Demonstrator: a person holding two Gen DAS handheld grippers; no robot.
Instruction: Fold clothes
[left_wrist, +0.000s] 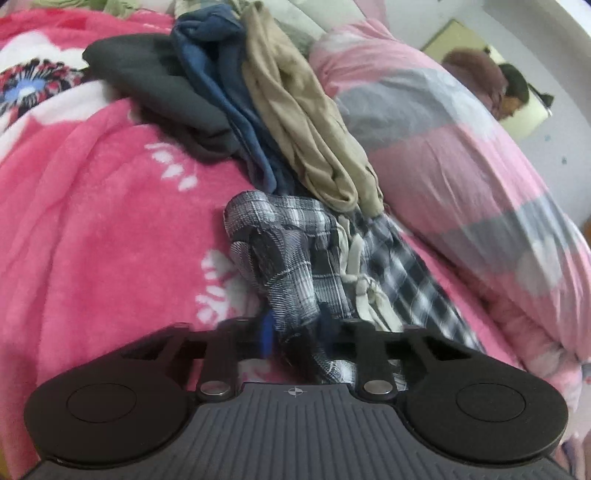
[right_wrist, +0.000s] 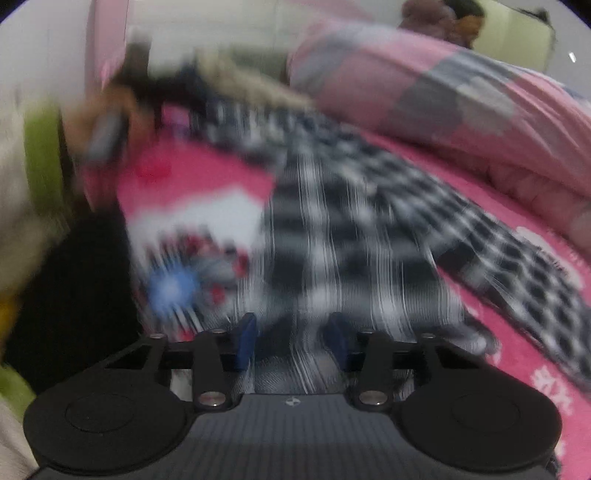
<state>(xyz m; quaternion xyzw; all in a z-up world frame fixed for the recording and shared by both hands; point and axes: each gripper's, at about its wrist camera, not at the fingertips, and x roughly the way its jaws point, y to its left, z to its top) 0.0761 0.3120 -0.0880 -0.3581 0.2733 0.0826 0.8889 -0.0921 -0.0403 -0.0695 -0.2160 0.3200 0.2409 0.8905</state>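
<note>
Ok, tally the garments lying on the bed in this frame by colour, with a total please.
Plaid black-and-white: 1, bunched between the left gripper fingers; the right gripper grips plaid cloth too, apparently the same piece.
Dark grey: 1
Blue: 1
Tan: 1
Total: 4 garments clearly visible on the pink blanket; more cloth at the top edge is too cropped to count.

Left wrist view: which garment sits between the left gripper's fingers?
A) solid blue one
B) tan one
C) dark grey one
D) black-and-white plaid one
D: the plaid garment runs down between the fingers of the left gripper, while the tan garment, blue garment and dark grey garment lie farther off on the pink blanket.
</note>
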